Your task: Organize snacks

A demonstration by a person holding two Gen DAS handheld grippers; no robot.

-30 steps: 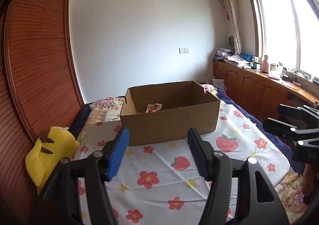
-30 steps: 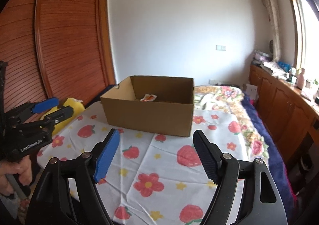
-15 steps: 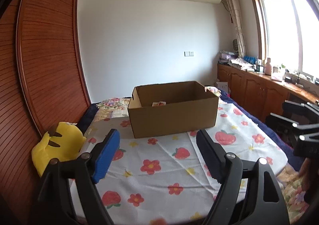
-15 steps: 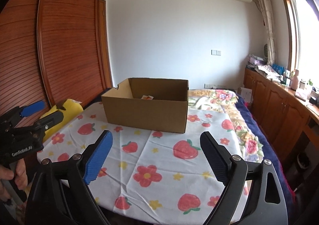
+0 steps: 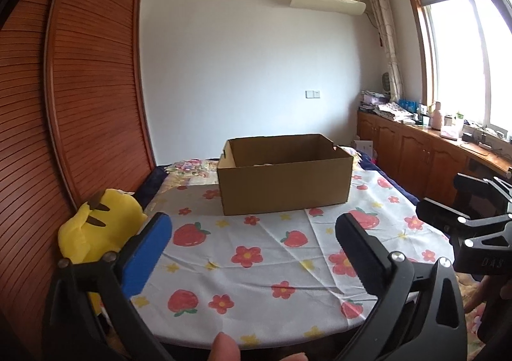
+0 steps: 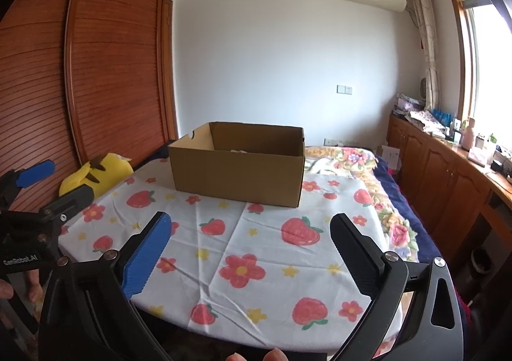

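An open brown cardboard box (image 5: pixel 284 182) stands at the far side of a table with a strawberry-and-flower cloth (image 5: pixel 256 258); it also shows in the right wrist view (image 6: pixel 238 172). Only a pale sliver of a snack packet (image 5: pixel 264 164) shows over the box's rim. My left gripper (image 5: pixel 252 230) is open and empty, held back over the table's near edge. My right gripper (image 6: pixel 249 230) is open and empty, also over the near edge. Each gripper appears at the edge of the other's view: the right one (image 5: pixel 473 223), the left one (image 6: pixel 38 198).
A yellow plush toy (image 5: pixel 99 226) lies at the table's left edge against a wooden slatted wardrobe (image 5: pixel 64 124). A bed with a floral cover (image 6: pixel 352 162) lies behind and right. Wooden cabinets (image 5: pixel 425 156) with clutter line the window wall.
Both grippers have pulled back and away from the box, which now looks smaller and farther. The snack packet inside has dropped almost out of sight behind the rim. Both jaws stay open.
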